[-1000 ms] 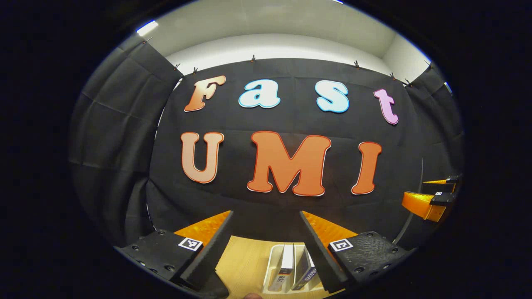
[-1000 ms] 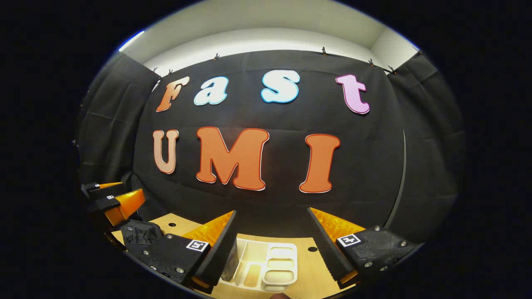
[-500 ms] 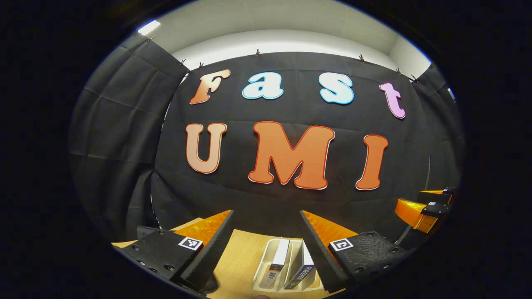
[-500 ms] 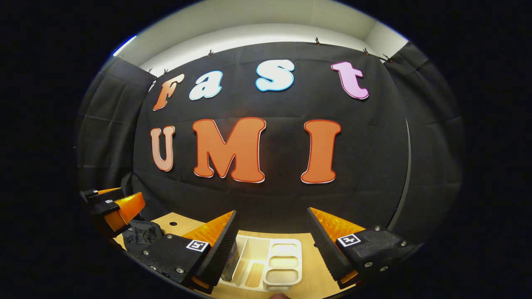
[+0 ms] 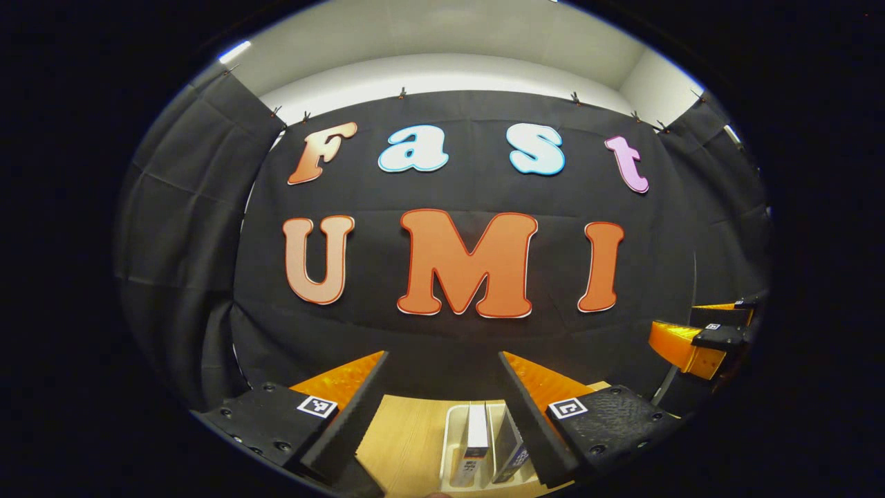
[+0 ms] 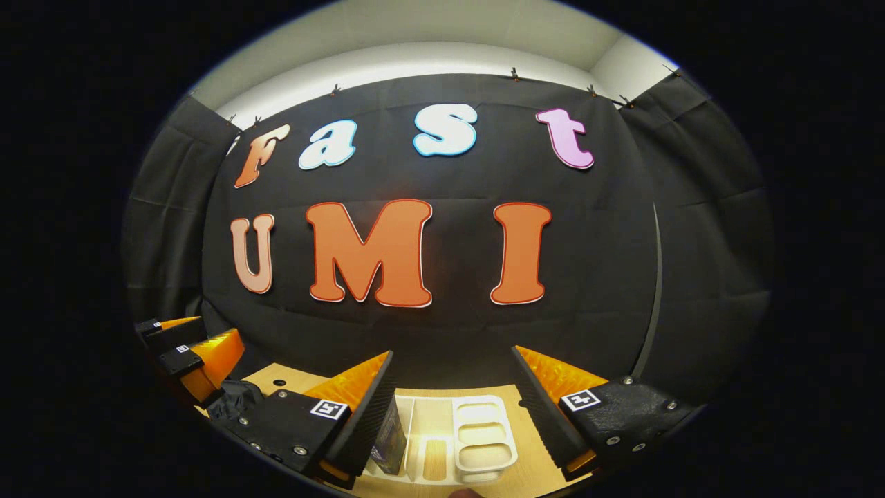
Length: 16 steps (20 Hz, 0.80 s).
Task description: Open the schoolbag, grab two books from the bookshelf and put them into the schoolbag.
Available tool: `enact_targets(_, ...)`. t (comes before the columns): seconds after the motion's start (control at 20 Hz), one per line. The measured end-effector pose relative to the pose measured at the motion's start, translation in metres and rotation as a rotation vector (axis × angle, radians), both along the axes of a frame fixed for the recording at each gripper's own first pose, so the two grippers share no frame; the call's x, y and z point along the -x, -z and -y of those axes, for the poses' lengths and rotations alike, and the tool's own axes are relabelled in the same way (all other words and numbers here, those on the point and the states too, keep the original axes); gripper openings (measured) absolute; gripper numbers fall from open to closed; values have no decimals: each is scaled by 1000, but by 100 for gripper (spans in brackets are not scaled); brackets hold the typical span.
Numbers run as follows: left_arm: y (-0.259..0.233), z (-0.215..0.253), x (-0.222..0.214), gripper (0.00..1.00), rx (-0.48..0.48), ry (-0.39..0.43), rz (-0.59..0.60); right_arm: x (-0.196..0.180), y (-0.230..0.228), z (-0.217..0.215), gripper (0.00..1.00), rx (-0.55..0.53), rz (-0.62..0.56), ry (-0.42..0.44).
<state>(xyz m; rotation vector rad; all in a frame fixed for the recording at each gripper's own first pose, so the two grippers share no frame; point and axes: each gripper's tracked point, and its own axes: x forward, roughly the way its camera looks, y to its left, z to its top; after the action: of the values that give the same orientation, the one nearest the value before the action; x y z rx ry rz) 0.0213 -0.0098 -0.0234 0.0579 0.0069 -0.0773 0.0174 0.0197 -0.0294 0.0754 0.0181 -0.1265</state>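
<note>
A light wooden desk (image 5: 408, 436) was seen low in the left gripper view, set against the black cloth wall. On it a white bookshelf (image 5: 453, 443) with upright dividers was placed, and two books (image 5: 477, 439) were stood upright in its slots, side by side, spines facing the camera. In the right gripper view the same desk (image 6: 290, 377) was shown with two small dark holes in its surface. The bookshelf (image 6: 484, 432) was seen there with rounded compartments at one end and one dark book (image 6: 390, 439) upright in a slot. A crumpled black schoolbag (image 6: 231, 401) was laid near the desk's left edge.
</note>
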Motion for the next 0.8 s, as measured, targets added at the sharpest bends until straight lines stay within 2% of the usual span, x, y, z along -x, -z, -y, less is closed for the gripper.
enact_targets(0.4, -5, -24, -3, 95, 21, 48, 19, 10, -4, -32, 96, 30, -3, 25)
enact_targets(0.8, -7, -32, -3, 95, 6, 25, 39, 9, -3, -37, 96, 50, -11, 15)
